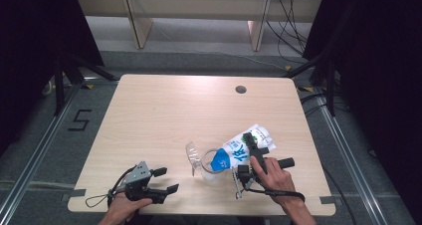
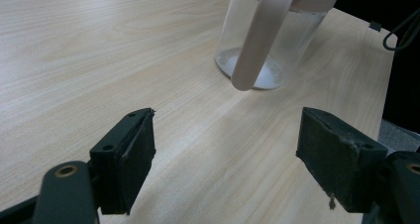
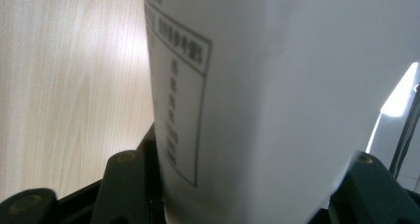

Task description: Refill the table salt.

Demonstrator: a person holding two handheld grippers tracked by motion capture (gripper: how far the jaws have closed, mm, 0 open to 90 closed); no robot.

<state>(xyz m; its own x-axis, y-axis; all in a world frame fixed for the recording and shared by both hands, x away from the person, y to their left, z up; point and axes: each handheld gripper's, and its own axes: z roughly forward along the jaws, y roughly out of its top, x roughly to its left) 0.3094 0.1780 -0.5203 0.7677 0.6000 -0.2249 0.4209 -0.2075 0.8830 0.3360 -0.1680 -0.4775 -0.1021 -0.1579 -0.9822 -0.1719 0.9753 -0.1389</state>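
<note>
Milk carton tipped over the clear jug

The carton, gripped mid-body by the right claw, tilts its spout into the jug; thin-walled and squashable, best held across flat sides. Left of the jug, the left claw gapes empty above the counter.

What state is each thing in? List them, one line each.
carton: tilted, spout end over the jug's mouth, gripped.
jug: upright on the table, lid flipped open, a little white at the bottom.
right gripper: shut on the carton.
left gripper: open, holding nothing, low over the table.
</note>
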